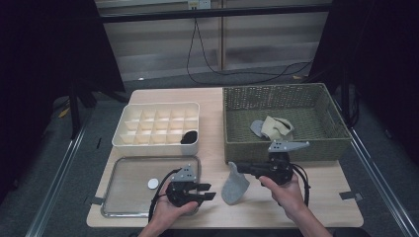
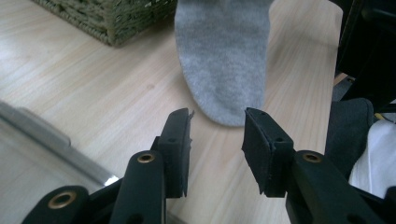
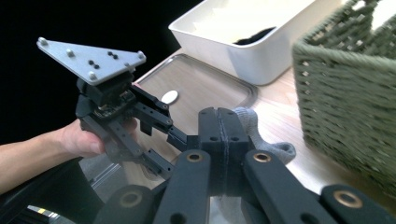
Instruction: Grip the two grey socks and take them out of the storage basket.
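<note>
A grey sock point(image 1: 234, 186) hangs by its upper end from my right gripper point(image 1: 236, 167), and its toe rests on the wooden table point(image 1: 316, 197). That gripper's jaws point(image 3: 219, 116) are pressed together on the sock point(image 3: 281, 150). My left gripper point(image 1: 211, 191) lies level just left of the sock's toe and points at it. In the left gripper view its jaws point(image 2: 217, 126) stand apart with nothing between them, and the sock's toe point(image 2: 224, 56) sits a little beyond the fingertips.
A green wicker basket point(image 1: 286, 148) at the back right holds a beige sock point(image 1: 272, 126) and a grey one. A white divided box point(image 1: 158, 144) holds a black item point(image 1: 189, 137). A metal tray point(image 1: 131, 190) with a white disc point(image 1: 153, 183) lies under my left hand.
</note>
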`<state>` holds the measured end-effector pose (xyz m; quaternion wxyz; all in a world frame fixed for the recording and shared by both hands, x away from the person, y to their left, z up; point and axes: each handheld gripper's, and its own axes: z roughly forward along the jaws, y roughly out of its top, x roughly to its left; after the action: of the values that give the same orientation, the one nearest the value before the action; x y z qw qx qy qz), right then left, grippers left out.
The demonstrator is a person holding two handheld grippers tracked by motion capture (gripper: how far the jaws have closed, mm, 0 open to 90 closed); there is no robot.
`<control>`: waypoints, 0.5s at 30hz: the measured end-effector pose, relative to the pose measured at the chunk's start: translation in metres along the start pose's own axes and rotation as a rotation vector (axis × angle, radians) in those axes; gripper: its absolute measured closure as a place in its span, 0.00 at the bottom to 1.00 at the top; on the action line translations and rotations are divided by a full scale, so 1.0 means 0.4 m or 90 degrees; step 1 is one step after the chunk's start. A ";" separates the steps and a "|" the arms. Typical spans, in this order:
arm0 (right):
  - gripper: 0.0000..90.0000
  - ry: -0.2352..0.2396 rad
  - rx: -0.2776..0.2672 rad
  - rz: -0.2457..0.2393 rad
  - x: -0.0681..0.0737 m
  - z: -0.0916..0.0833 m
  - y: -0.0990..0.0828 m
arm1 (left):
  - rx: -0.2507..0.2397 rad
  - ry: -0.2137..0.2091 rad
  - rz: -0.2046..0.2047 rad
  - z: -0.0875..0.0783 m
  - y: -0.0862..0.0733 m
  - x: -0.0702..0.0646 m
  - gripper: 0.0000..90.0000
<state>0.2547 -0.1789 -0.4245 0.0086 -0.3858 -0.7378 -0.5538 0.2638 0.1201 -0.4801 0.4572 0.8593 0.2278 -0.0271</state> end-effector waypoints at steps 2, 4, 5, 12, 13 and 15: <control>1.00 -0.005 0.000 0.000 -0.006 -0.003 -0.003 | -0.003 -0.002 0.006 0.010 0.014 -0.004 0.71; 1.00 -0.011 0.004 0.003 -0.010 -0.005 -0.007 | -0.008 -0.014 0.010 0.022 0.024 -0.010 0.73; 1.00 -0.013 0.005 0.003 -0.013 -0.006 -0.009 | -0.003 -0.025 0.017 0.033 0.029 -0.015 0.75; 1.00 -0.030 0.016 0.009 -0.028 -0.012 -0.020 | 0.030 -0.037 0.026 0.096 0.050 -0.028 0.75; 1.00 -0.033 0.020 0.004 -0.028 -0.016 -0.023 | 0.042 -0.039 0.035 0.110 0.050 -0.028 0.75; 1.00 -0.036 0.023 0.007 -0.030 -0.021 -0.030 | 0.048 -0.039 0.032 0.119 0.042 -0.026 0.75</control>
<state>0.2528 -0.1937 -0.4364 -0.0022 -0.4051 -0.7453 -0.5295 0.2694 0.0704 -0.4919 0.4316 0.8802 0.1910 -0.0503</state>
